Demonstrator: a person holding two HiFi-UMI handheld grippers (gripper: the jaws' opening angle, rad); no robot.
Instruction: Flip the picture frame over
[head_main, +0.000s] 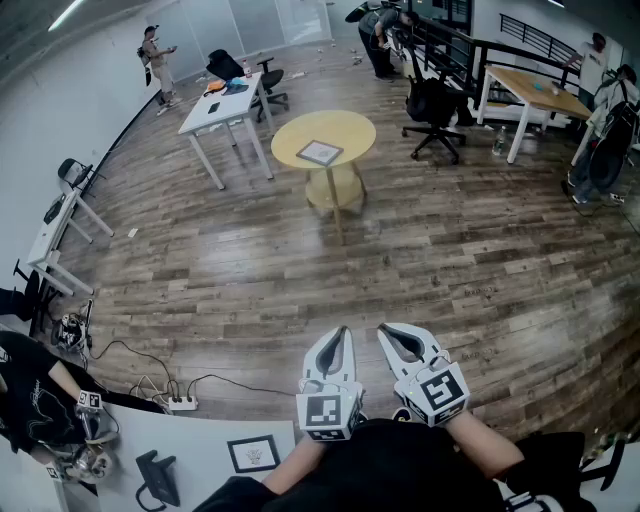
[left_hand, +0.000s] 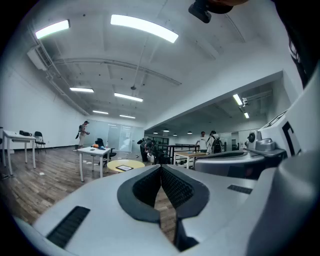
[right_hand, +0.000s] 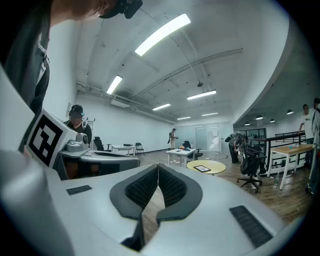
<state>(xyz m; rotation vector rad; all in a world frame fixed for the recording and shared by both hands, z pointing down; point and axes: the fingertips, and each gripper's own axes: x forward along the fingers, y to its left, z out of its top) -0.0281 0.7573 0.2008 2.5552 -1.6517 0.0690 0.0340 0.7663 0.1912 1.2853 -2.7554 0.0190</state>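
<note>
Starting from the wood floor (head_main: 250, 290), we see a wide open stretch of it between us and the round yellow table (head_main: 350, 128). That table stands well apart from us toward the far side of the room, with a white desk (head_main: 215, 115) just to its left. The picture frame (head_main: 320, 153) lies flat on the tabletop, about in its middle, showing a dark rim round a pale centre. From here we cannot tell which face is up. We judge it to be light and stiff, a thin flat panel that will not bend in a grip. It may well be glazed, which would make the face slick and easy to crack, so we would keep off the centre. We would take it only by the rim. Because it lies flush on the top, we expect little room to get a jaw under an edge. Sliding it until one side overhangs the near edge of the table should help, and then we would pinch that side and steady the opposite one. Nearest to us, the left gripper (head_main: 338, 333) and the right gripper (head_main: 386, 329) are held about level, close side by side and aimed toward the table. Each has its jaws brought together on nothing, the ribbed pads (left_hand: 176, 188) meeting at the tips.
</note>
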